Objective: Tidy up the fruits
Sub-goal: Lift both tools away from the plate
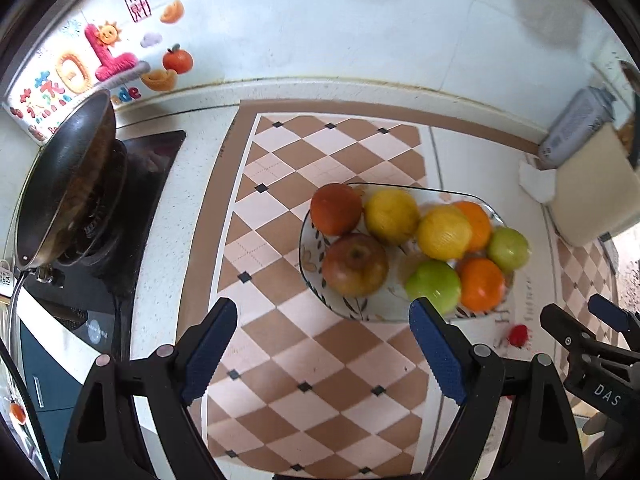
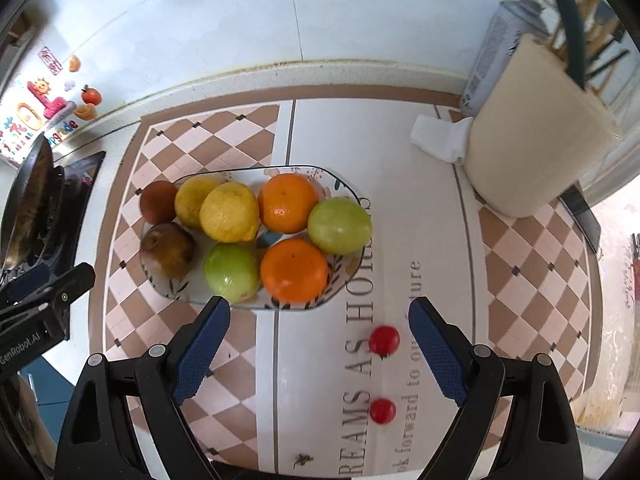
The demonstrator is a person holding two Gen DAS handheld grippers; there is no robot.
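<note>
- Plate (image 2: 340, 184), patterned rim, on checked mat mid-tabletop: two reddish-brown apples (image 2: 168, 249), two lemons (image 2: 229, 212), two oranges (image 2: 294, 271), two green apples (image 2: 340, 226).
- Left claw (image 1: 324, 354) and right claw (image 2: 320, 354) open, empty.

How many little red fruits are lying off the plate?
2. One small red fruit sits on the mat just below the plate; the other red fruit lies closer to the camera. None looks hidden.
</note>
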